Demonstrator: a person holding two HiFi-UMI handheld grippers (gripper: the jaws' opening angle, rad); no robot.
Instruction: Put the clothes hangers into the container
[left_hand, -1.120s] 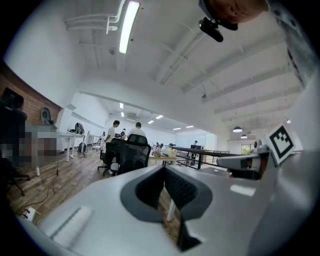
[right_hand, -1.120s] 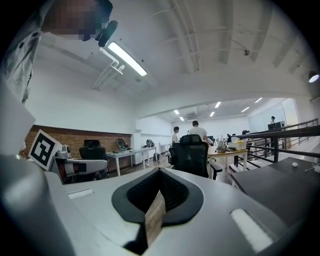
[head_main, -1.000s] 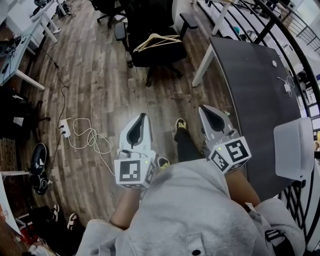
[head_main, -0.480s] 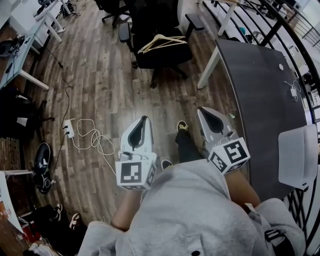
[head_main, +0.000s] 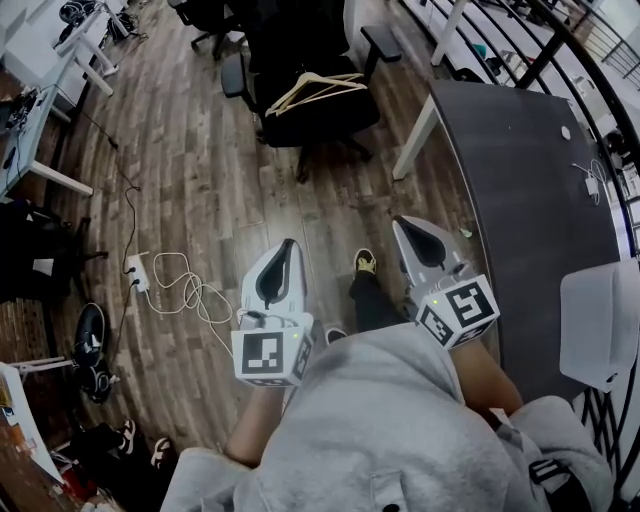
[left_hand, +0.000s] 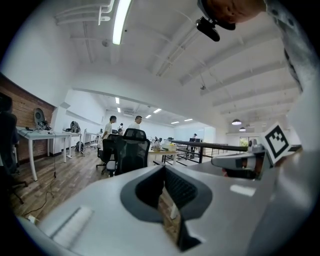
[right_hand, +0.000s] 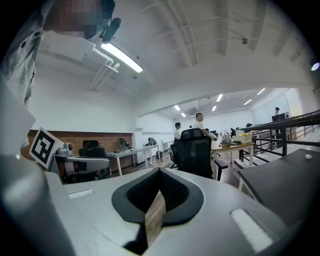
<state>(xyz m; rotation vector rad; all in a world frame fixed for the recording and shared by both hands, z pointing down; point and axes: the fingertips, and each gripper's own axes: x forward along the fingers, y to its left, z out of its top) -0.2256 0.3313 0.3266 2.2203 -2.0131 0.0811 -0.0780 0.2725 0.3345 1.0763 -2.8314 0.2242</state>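
Over the floor (head_main: 200, 180), left gripper (head_main: 289, 246) and right gripper (head_main: 401, 223) fingers are closed, empty.

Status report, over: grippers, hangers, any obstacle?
Left gripper, right gripper: jaws shut, empty. Hangers on black chair ahead, untouched. Cable on floor, left of path.

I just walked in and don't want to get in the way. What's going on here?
A person stands holding a gripper in each hand. The left gripper and the right gripper are both shut and empty, pointing out over the wooden floor. The wooden clothes hangers lie on a black office chair ahead, untouched. What looks like the white container sits on the dark table at the person's right. No hanger has been picked up yet.
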